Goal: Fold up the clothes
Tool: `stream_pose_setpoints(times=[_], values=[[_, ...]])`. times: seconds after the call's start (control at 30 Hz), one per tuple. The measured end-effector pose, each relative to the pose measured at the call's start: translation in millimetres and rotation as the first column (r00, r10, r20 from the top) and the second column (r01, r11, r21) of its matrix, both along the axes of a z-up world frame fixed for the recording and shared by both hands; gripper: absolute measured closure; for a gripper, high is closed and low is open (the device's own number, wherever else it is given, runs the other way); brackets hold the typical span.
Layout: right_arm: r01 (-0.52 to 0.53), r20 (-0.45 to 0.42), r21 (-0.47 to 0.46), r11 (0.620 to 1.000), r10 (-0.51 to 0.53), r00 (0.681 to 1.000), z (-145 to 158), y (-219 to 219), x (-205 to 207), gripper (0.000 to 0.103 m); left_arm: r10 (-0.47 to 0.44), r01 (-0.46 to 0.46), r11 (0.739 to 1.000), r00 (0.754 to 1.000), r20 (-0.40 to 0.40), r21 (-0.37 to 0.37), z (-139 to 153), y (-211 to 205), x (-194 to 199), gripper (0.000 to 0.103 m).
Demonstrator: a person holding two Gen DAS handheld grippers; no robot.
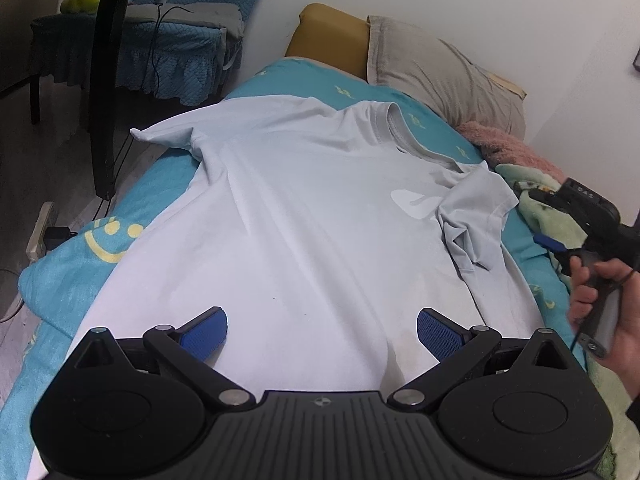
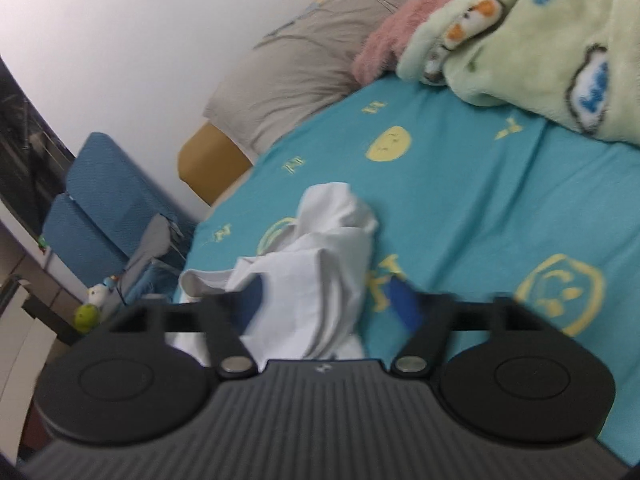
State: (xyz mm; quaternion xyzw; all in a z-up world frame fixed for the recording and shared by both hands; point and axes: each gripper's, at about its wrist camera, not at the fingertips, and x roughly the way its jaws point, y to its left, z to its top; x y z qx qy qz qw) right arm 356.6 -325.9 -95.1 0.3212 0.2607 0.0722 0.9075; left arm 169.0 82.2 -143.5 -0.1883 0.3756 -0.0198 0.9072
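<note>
A pale blue-white T-shirt (image 1: 304, 208) lies spread face up on the turquoise bed sheet (image 1: 60, 280), collar toward the pillow. Its right sleeve (image 1: 476, 216) is crumpled over the chest. My left gripper (image 1: 322, 330) is open, its blue pads just above the shirt's lower body near the hem. My right gripper (image 2: 326, 300) is open around the bunched sleeve (image 2: 320, 264), with cloth lying between the two pads. The right gripper's body and the hand holding it show at the right edge of the left wrist view (image 1: 592, 240).
A grey pillow (image 1: 444, 72) and tan headboard (image 1: 328, 36) lie at the bed's far end. Pink and green fleece blankets (image 2: 540, 40) are piled along the right side. A blue-covered chair (image 1: 168, 52), black pole (image 1: 108, 80) and power strip (image 1: 40, 236) stand left of the bed.
</note>
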Motion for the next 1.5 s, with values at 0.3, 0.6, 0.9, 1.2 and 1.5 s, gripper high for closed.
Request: stream_pose_setpoints(times=[0.3,0.6,0.9,1.2,1.5], values=[[0.020,-0.007,-0.118,0.993,-0.021,1.000,-18,37,36,0.059,-0.010,0.010,0.999,1.000,-0.017,-0.033,-7,1,4,0.001],[0.039,0.044,-0.347,0.937,-0.025,0.999,33,35,27,0.098,-0.009,0.009,0.999,1.000,-0.012,-0.048,-4,4,0,0.001],[0.220,0.041,-0.600,0.769,-0.245,0.969,62,-68,47,0.098,-0.039,0.040,0.999,0.999,-0.015,0.019,-7,-5,0,0.001],[0.193,-0.014,-0.549,0.814,-0.239,0.971,25,-120,42,0.089,-0.101,0.103,0.989,0.995,-0.018,0.109,-11,-28,8,0.001],[0.138,-0.056,-0.221,0.965,-0.154,0.986,52,-79,-92,0.026,-0.195,0.194,0.978,0.981,0.007,0.078,5,-35,-13,0.002]])
